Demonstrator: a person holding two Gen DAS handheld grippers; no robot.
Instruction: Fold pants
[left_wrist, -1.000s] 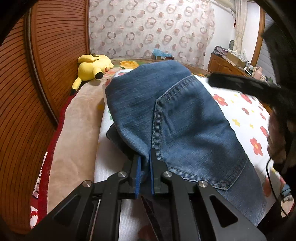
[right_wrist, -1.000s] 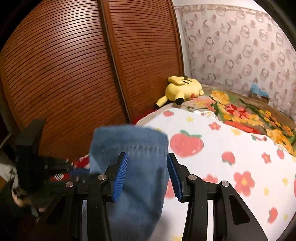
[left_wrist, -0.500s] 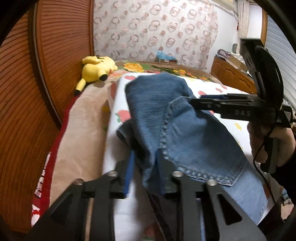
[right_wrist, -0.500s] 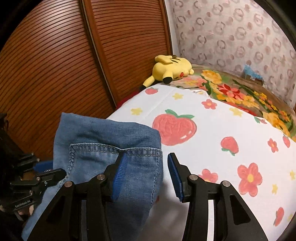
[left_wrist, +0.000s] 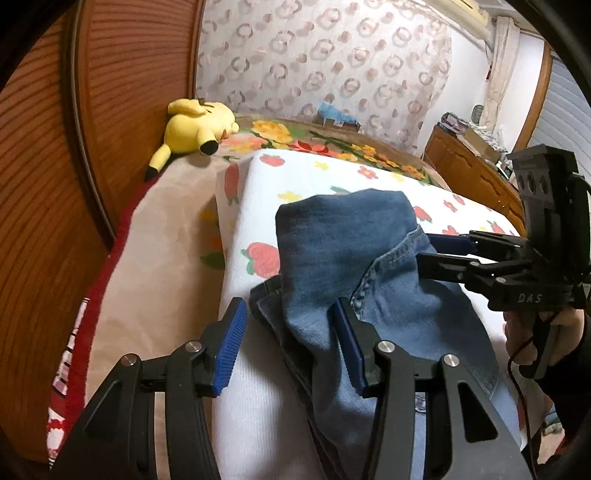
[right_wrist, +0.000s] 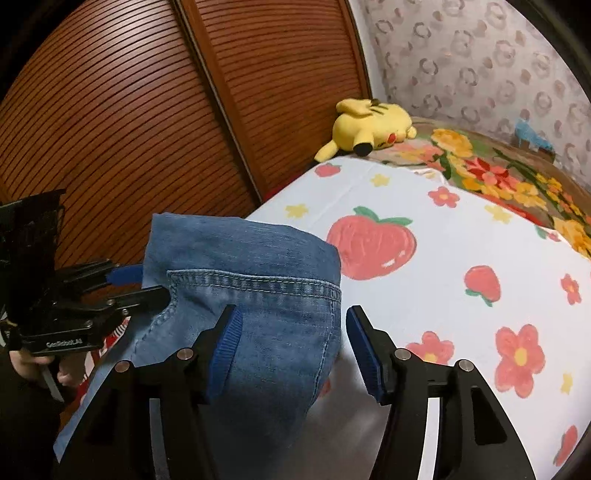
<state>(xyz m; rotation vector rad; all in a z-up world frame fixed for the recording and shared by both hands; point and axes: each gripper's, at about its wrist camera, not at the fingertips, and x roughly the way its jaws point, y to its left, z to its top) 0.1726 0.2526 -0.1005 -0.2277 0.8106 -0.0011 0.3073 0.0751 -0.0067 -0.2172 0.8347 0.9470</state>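
The blue jeans (left_wrist: 332, 240) lie folded in a heap on the white strawberry-print cover (left_wrist: 295, 177) of the bed. My left gripper (left_wrist: 290, 347) straddles their near fold; its jaws are opening and the blue pads do not press the denim. In the right wrist view the jeans (right_wrist: 251, 266) lie under my right gripper (right_wrist: 293, 350), whose jaws are also opening. Its left finger rests over the cloth and its right pad stands clear of the edge. Each gripper shows in the other's view, at the jeans' side: the right gripper (left_wrist: 424, 253) and the left gripper (right_wrist: 153, 284).
A yellow plush toy (left_wrist: 195, 127) lies at the bed's far left corner by the slatted wooden doors (right_wrist: 129, 110). A flowered blanket (right_wrist: 498, 177) covers the far end. A wooden dresser (left_wrist: 469, 173) stands on the right. A hand (left_wrist: 524, 332) holds the right gripper.
My left gripper, shut on the jeans' edge a second ago, has opened and let go. The jeans have sunk flatter onto the bed. My right gripper has come down and spread wider.
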